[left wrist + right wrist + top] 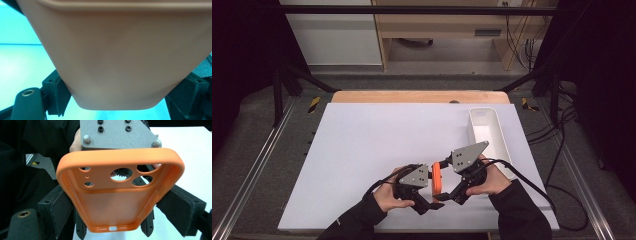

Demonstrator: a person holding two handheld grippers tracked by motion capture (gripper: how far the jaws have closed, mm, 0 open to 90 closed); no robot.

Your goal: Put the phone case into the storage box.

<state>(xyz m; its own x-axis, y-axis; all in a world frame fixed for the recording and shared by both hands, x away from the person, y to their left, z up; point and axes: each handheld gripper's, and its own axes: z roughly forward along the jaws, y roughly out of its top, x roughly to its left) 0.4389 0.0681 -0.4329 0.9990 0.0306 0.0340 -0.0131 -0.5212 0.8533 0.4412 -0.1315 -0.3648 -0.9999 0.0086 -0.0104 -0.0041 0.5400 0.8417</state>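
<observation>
An orange phone case [437,178] stands on edge above the white table top [362,145], near its front, between the two hands. My left gripper [431,204] comes at it from the left, and my right gripper [447,195] from the right. In the right gripper view the case [117,202] shows its inner side and camera holes, and the right gripper [120,207] is shut on its long edges. In the left gripper view the case's smooth back [125,57] is very close, and the left gripper [120,100] has a pad against each side of it.
A white oblong tray [499,140] lies at the right side of the table, just beyond the right hand. A cable [532,185] trails from the right gripper over the table's right edge. Metal frame rails run along both sides.
</observation>
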